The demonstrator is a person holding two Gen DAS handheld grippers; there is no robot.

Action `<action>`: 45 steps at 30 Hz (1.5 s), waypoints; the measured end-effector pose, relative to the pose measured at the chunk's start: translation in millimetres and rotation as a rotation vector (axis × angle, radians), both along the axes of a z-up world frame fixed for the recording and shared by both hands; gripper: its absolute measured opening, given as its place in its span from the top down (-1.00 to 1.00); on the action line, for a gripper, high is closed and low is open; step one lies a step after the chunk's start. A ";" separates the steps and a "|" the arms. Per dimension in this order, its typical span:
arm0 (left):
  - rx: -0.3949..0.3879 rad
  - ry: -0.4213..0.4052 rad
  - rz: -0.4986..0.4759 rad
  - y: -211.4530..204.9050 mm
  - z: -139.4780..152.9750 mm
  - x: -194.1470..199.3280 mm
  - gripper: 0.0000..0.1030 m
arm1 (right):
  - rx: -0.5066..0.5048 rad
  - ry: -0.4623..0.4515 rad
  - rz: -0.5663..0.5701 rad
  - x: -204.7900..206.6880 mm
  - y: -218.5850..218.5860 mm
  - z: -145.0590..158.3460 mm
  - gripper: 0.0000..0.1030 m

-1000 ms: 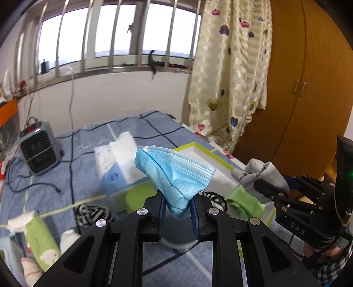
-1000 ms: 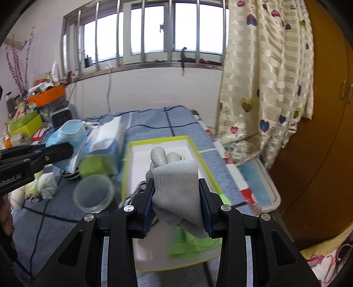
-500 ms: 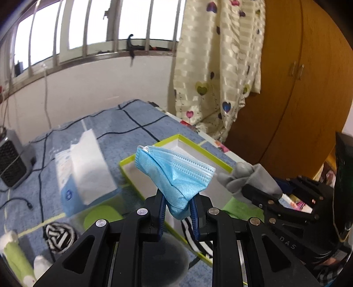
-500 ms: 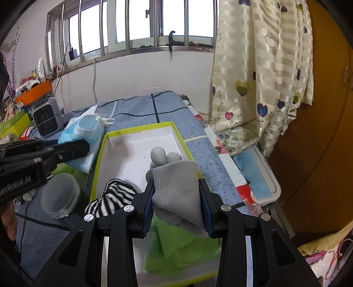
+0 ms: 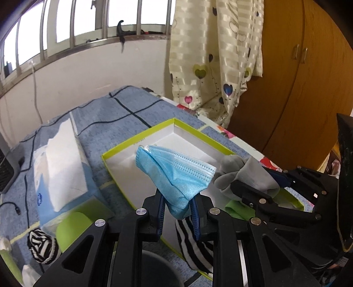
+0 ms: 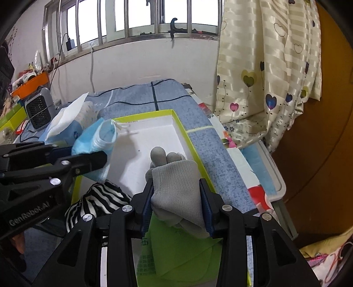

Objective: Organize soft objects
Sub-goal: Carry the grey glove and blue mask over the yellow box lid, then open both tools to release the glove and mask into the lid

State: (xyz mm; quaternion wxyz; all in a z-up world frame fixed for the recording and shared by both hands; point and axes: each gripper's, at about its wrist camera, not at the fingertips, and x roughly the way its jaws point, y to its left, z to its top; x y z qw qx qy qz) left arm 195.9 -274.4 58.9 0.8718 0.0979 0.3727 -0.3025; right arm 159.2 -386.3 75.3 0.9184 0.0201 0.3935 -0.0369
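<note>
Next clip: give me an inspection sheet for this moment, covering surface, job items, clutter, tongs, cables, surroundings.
Surface: blue checked cloth.
Job's things: green-rimmed white tray holds a striped sock and green cloth; blue face mask and grey glove held over it.
Clutter: tissue pack, rolled striped sock, small heater.
Tongs: left tongs shut on mask; right tongs shut on glove.
Cables: black cable on cloth.
Surroundings: barred window, heart curtain, wooden wardrobe.

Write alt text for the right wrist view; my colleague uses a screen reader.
The right gripper clamps a grey knit glove above a white, lime-rimmed shallow box holding a black-and-white striped cloth and green cloth. At left, the left gripper holds a blue face mask.
</note>
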 end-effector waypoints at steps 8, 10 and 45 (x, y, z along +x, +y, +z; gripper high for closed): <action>0.013 0.027 0.000 -5.3 -8.5 4.0 0.58 | -0.019 0.009 0.001 0.3 1.7 -0.8 0.10; 0.012 0.032 -0.002 -5.7 -9.8 4.5 0.52 | -0.027 0.013 0.000 0.3 2.4 -1.2 0.08; -0.041 0.001 0.030 32.7 18.8 -32.6 0.02 | -0.049 -0.051 -0.029 -28.3 18.6 22.6 -0.43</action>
